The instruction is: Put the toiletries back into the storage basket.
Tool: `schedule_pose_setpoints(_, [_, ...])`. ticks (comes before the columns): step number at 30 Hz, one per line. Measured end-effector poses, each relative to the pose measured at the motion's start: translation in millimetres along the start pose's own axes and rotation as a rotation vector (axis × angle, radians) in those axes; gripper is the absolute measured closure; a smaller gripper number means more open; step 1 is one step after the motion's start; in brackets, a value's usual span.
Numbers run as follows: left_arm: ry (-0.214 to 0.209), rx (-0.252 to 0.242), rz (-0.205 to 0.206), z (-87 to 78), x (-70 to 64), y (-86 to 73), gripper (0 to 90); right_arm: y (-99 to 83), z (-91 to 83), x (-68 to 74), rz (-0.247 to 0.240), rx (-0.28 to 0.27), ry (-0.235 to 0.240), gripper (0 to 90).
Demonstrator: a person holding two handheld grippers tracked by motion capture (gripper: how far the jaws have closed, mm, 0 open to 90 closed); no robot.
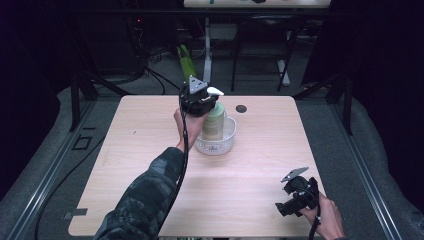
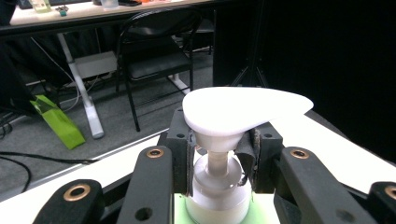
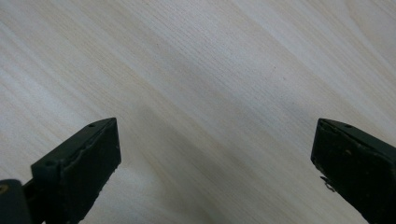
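Left tool [image 2: 218, 161] clamps the pale green pump bottle's [image 1: 215, 122] white neck, its base hidden inside a clear plastic bowl [image 1: 226, 142]; right tool [image 3: 215, 158] gapes wide over the light wooden table [image 3: 196, 70].

Camouflage sleeve [image 1: 145, 200] on the left forearm, black tongs [image 1: 200, 98] (grey three-cornered plate on top), trailing black cable [image 1: 184, 150], brass-ringed screws [image 2: 155, 153]

Pale wooden table [image 1: 250, 190]; black folding chair [image 2: 159, 51] behind; green object [image 2: 58, 122] on floor.
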State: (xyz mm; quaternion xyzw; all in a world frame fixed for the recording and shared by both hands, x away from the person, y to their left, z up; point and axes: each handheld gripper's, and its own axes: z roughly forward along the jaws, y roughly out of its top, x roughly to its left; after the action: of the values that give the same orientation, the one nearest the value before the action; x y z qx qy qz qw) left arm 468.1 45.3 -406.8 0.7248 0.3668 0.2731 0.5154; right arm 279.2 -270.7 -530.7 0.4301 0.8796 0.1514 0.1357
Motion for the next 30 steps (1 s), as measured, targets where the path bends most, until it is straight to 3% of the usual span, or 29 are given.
schedule_pose_setpoints(10, [-0.001,0.006,0.025,-7.3,-2.7,-2.8,67.5,0.4,0.2,1.0,-0.008,-0.004,-0.002,1.0])
schedule_pose_setpoints(20, [-0.018,0.02,0.018,-8.1,-1.3,-1.6,66.7,0.3,0.7,0.9,-0.008,-0.002,-0.001,1.1])
schedule_pose_setpoints(25, [-0.032,0.039,0.001,-9.7,2.9,-0.2,53.1,0.3,0.1,1.0,-0.015,-0.003,-0.002,1.1])
schedule_pose_setpoints(30, [-0.033,0.092,0.001,-15.1,5.9,4.1,33.1,0.3,0.4,0.9,-0.014,-0.003,-0.002,1.1])
